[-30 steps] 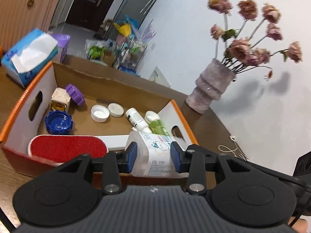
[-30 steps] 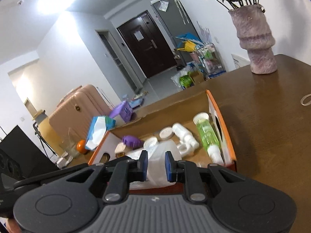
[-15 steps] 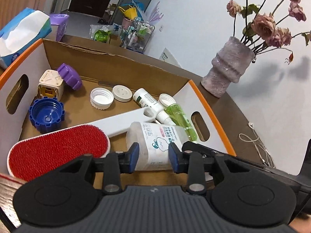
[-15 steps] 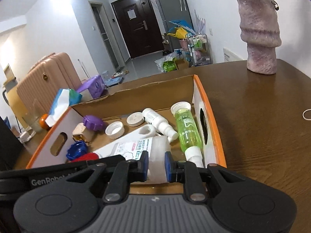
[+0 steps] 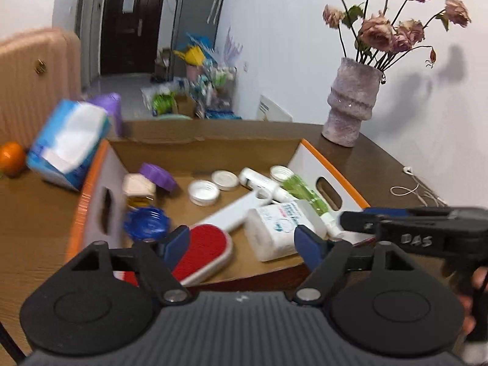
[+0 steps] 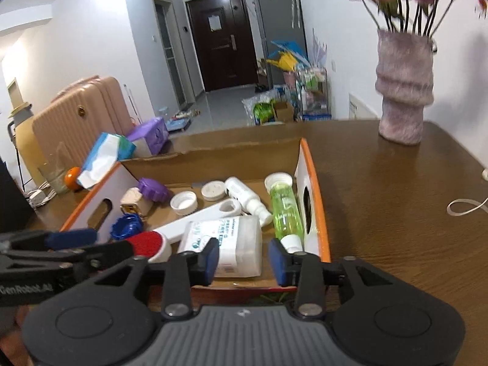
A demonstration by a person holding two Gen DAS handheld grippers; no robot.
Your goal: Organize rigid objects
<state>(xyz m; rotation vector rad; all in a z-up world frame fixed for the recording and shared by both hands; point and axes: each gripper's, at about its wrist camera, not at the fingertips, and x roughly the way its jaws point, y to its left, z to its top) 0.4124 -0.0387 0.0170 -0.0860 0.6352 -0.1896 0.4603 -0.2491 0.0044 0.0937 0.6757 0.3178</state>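
Observation:
A cardboard box (image 5: 207, 149) with orange edges (image 6: 314, 167) holds a white labelled bottle (image 5: 280, 228) lying on its side, also in the right wrist view (image 6: 225, 244). Beside it lie a red lint brush with white handle (image 5: 207, 247), a green bottle (image 6: 285, 207), a small white bottle (image 6: 244, 195), white caps (image 5: 202, 192), a blue cap (image 5: 146, 222) and a purple cap (image 5: 158, 174). My left gripper (image 5: 242, 244) is open and empty above the box's near edge. My right gripper (image 6: 244, 257) is open and empty, just behind the white bottle.
A pink vase (image 5: 350, 103) with dried roses stands on the brown table at the back right (image 6: 402, 91). A tissue pack (image 5: 67, 143), a purple box (image 6: 149, 135) and an orange (image 5: 12, 158) sit left of the box. A white cord (image 6: 466, 206) lies at the right.
Both grippers have opened and let go of the white bottle, which now lies in the box. Both have drawn back from the box.

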